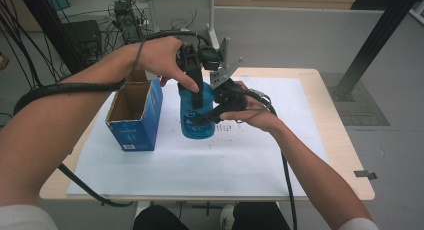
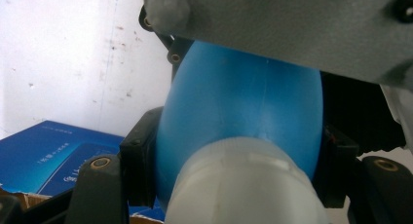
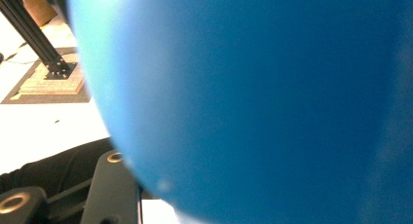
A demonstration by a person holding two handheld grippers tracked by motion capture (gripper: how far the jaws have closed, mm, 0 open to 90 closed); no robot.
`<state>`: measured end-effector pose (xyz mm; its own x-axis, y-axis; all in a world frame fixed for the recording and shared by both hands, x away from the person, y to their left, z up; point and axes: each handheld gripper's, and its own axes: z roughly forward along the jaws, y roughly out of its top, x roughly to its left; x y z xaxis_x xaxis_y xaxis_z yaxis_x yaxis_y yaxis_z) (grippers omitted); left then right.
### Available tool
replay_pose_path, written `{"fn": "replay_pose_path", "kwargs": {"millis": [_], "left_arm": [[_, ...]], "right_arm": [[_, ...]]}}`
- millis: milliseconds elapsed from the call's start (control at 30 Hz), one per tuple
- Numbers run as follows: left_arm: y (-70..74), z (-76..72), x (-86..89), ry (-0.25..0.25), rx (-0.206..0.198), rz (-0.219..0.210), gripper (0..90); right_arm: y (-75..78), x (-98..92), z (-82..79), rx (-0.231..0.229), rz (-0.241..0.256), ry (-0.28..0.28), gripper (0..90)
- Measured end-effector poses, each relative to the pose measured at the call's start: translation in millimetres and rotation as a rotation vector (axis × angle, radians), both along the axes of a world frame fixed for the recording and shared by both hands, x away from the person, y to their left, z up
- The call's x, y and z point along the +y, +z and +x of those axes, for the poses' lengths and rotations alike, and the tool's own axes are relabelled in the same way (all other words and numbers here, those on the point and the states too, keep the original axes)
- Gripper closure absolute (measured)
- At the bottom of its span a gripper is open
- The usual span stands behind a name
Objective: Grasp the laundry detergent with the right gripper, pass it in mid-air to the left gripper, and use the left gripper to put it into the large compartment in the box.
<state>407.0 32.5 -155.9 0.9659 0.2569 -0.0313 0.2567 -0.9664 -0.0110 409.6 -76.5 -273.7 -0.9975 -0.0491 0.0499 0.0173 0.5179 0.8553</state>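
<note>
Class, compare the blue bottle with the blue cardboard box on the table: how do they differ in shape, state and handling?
1. The blue bottle is rounded; the blue cardboard box is straight-sided with corners.
2. The bottle carries a pale cap; the box stands open at the top, its brown inside showing.
3. The left gripper and right gripper both grip the bottle; the box is untouched, beside it.

Both are blue and stand upright on the white sheet.
</note>
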Motion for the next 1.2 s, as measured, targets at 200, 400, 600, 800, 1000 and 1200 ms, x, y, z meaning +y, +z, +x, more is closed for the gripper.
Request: {"fn": "replay_pose_path", "kwargs": {"millis": [200, 400, 600, 800, 1000, 1200], "left_arm": [[0.3, 0.3, 1.6, 0.012, 0.001, -0.006, 35.3], [0.7, 0.8, 2.3, 0.014, -0.002, -0.008, 35.4], [1.9, 0.8, 1.9, 0.016, -0.005, -0.010, 35.4], [3.2, 1.0, 0.8, 0.018, -0.008, -0.011, 35.5], [4.1, 1.4, 0.7, 0.019, -0.010, -0.013, 35.5], [3.6, 1.3, 0.6, 0.021, -0.007, -0.011, 35.6]], "right_arm": [[-0.3, 0.2, 1.2, 0.003, 0.008, 0.003, 42.7], [-0.3, 0.2, 2.4, 0.005, 0.015, 0.001, 42.4], [0.5, -1.8, 2.4, 0.012, 0.012, -0.011, 42.0], [1.2, -3.0, 2.5, 0.020, 0.017, -0.012, 41.7], [1.6, -3.8, 2.9, 0.027, 0.025, -0.018, 41.4], [1.3, -3.8, 2.9, 0.031, 0.025, -0.017, 41.4]]}}
